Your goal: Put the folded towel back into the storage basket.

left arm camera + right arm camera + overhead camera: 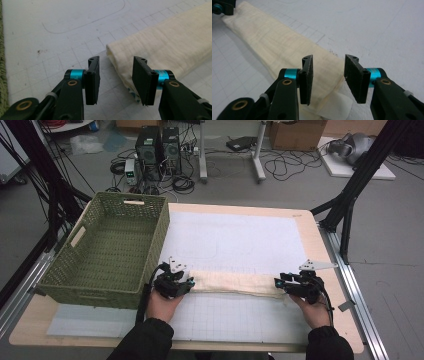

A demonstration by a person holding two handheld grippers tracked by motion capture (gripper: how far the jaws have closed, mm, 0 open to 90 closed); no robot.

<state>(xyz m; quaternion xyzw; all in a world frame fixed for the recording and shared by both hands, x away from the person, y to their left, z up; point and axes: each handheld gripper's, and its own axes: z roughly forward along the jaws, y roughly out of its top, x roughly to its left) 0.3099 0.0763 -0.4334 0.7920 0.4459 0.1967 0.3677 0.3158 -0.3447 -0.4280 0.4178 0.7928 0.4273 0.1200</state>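
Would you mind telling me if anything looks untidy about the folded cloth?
Mostly neat. At the right gripper, a whiter inner layer pokes out of the cloth near its end, so the fold is uneven there. A patterned bit also peeks out at the left gripper.

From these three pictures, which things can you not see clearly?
- Folded cloth: its ends in the high view, covered by the left gripper and right gripper.
- Basket: its near outer wall's lower edge, behind the left hand.
- Cloth's printed underside, left gripper view: behind a jaw.

High overhead, close gripper views, shared cloth (pixel 235 283)
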